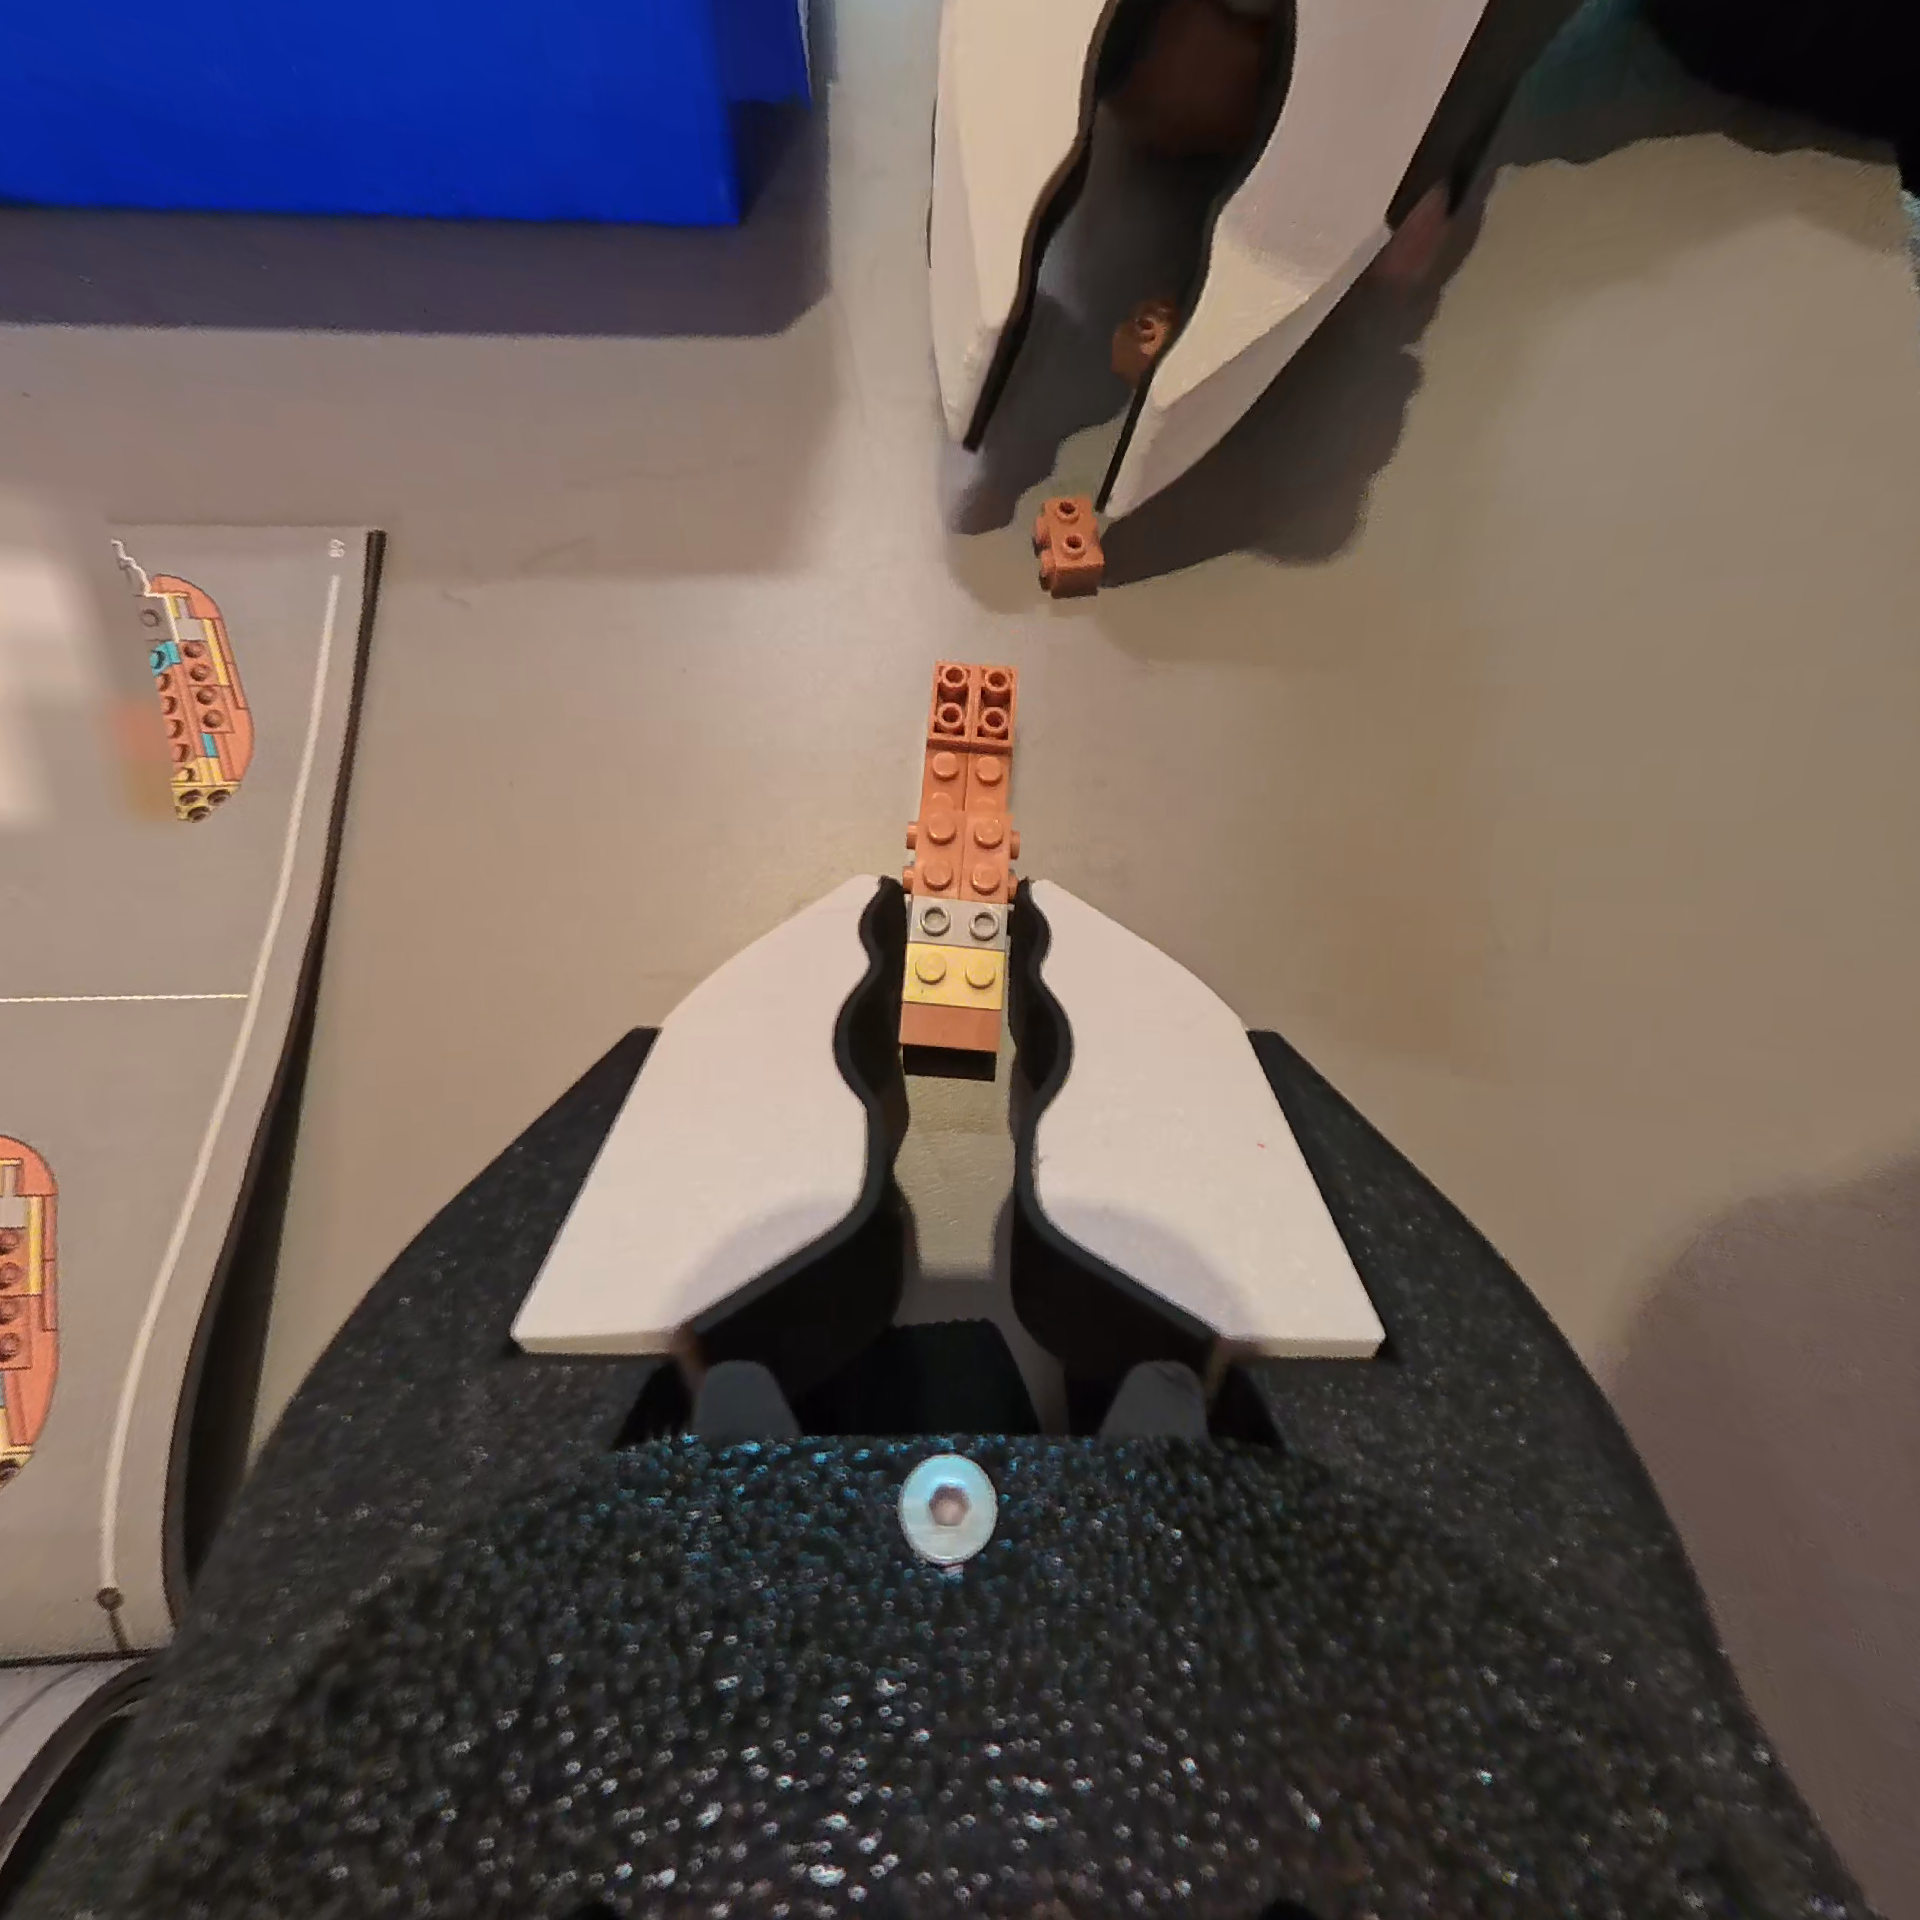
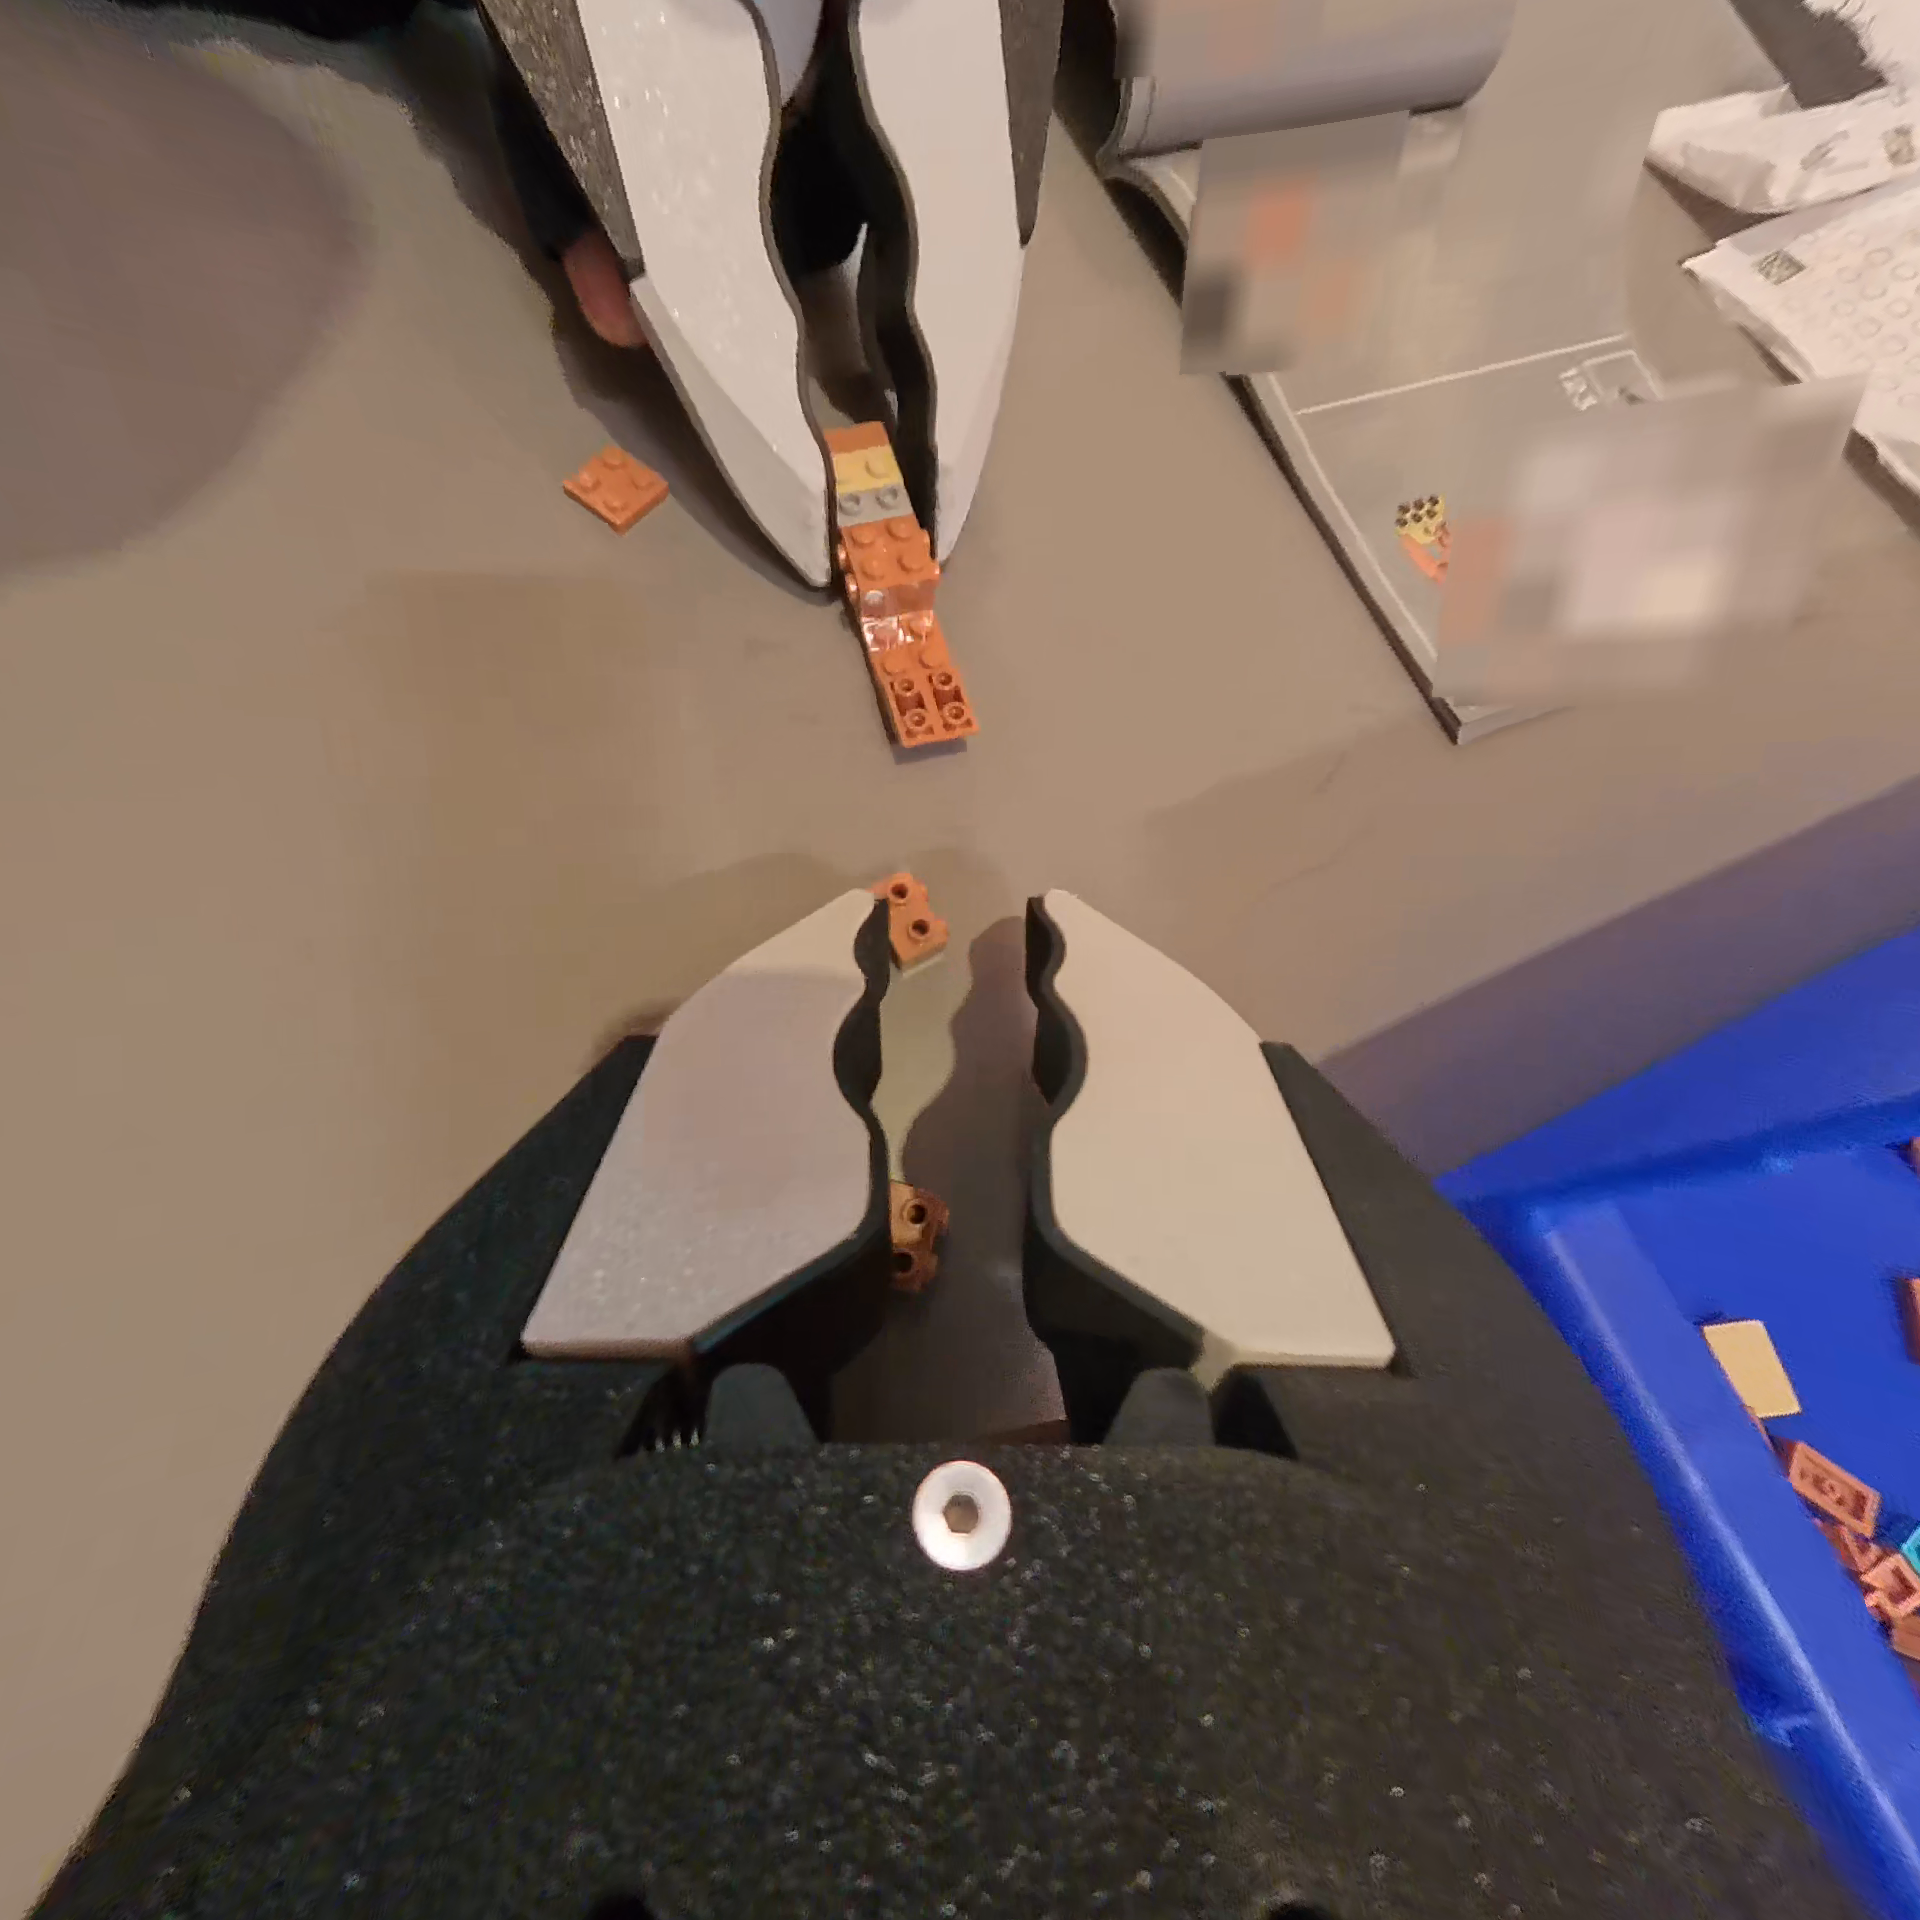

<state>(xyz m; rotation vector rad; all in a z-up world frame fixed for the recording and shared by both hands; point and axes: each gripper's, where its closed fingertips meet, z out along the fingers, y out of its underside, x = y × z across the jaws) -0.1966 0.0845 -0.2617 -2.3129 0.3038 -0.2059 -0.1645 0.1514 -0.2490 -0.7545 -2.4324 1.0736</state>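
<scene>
A long brick assembly [image 1: 966, 821], mostly orange with a grey and a yellow plate near its back end, lies on the grey table. My left gripper [image 1: 956, 894] is shut on its grey and yellow end, a pad against each side; the right wrist view shows the same grip [image 2: 883, 520]. My right gripper [image 2: 956, 914] is open. A small orange brick [image 2: 909, 920] lies on the table against its left fingertip and also shows in the left wrist view [image 1: 1070, 545]. A second small orange brick [image 2: 916, 1236] sits deeper between the fingers, against the left pad.
A blue bin [image 2: 1662, 1299] with several loose bricks stands at the right, also in the left wrist view [image 1: 364, 104]. An open instruction booklet [image 1: 208, 935] lies left of the assembly. A flat orange plate [image 2: 615, 488] and paper bags [image 2: 1818, 208] lie farther off. Some 8 centimeters of space lies between my two pairs of fingers.
</scene>
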